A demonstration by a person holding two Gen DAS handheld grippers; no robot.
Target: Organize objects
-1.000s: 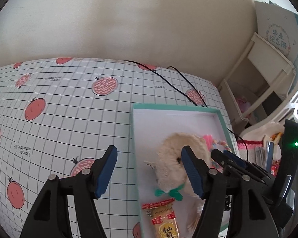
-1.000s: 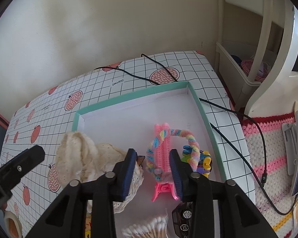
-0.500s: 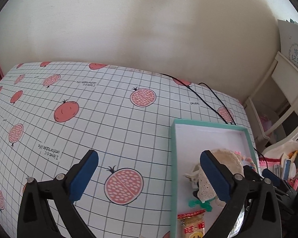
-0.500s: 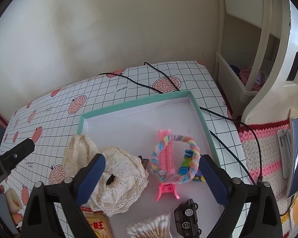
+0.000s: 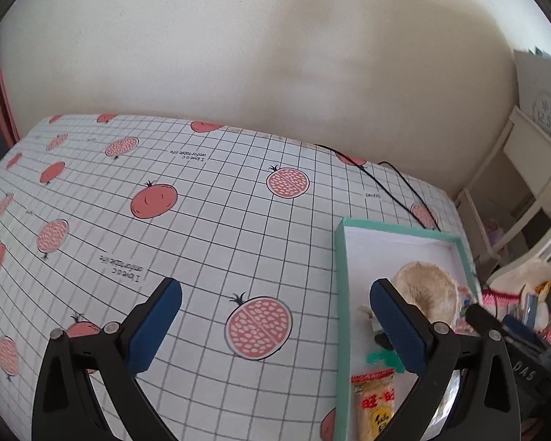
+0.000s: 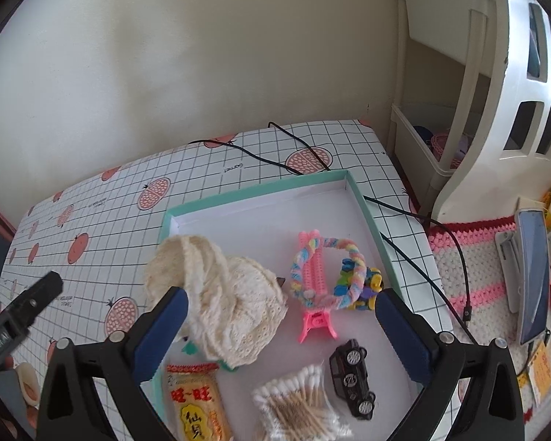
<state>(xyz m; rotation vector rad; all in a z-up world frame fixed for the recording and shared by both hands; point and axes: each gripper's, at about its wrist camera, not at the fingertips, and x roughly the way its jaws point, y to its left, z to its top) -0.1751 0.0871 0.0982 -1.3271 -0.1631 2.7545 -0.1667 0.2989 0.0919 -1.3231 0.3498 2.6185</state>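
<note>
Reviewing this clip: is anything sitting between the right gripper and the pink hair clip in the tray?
Nothing visible does. The right gripper has just been opening, with nothing pressed between its pads. The pink hair clip lies below the gap, on the tray floor. The pastel braided loop lies across its comb end and the cream lace hat sits beside it.

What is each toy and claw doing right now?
Left claw: open, empty, above the tablecloth.
Right claw: open, empty, above the tray.
Teal-rimmed white tray: filled.
Pink plastic hair clip: lying closed.
Small black toy car: on its side.
Cream lace cloth: crumpled.
</note>
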